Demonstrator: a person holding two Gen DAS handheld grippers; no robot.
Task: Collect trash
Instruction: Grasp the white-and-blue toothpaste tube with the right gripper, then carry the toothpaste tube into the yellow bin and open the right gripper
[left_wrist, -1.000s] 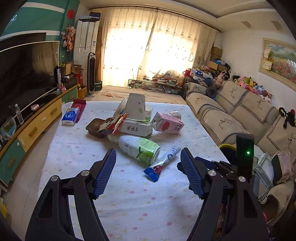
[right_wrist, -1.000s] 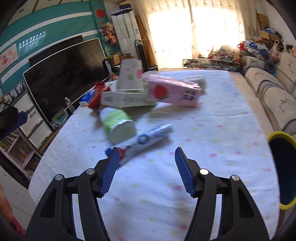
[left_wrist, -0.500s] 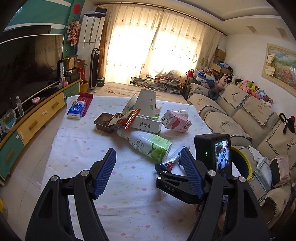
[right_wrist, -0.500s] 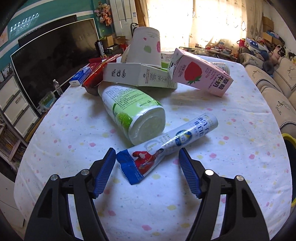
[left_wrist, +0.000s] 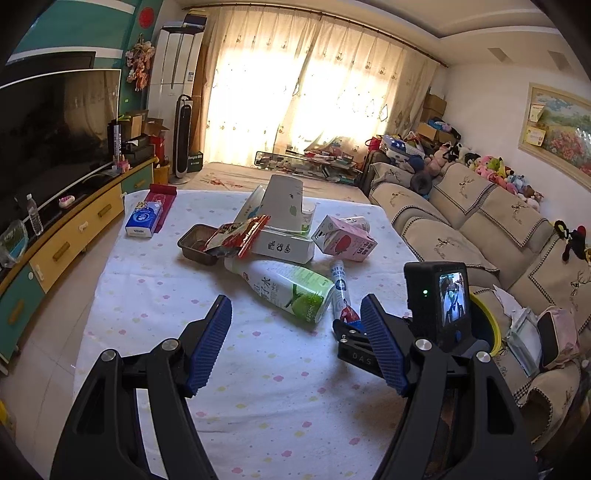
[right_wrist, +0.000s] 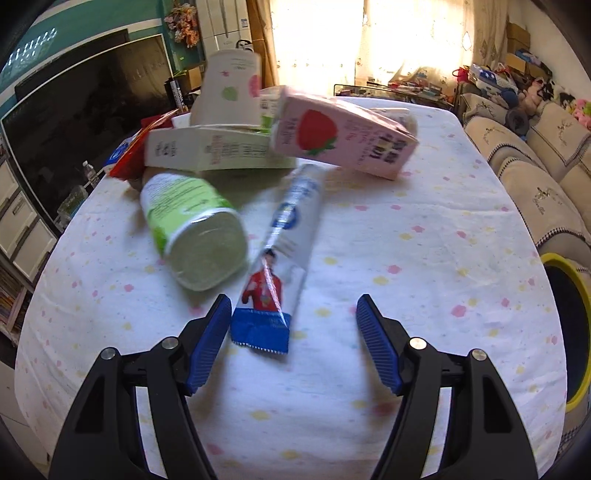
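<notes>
Dotted white bench: long crinkled white-and-blue snack wrapper lies flat; right gripper wide open, empty; left gripper likewise.

Glossy foil wrapper, matt cloth

The tablecloth is white with pink and yellow dots. On it, beside the green-and-white bottle, lies a white, blue and red wrapper. Behind the bottle sit a pink carton with a red strawberry and a cream box; a yellow-rimmed bin stands right
</notes>
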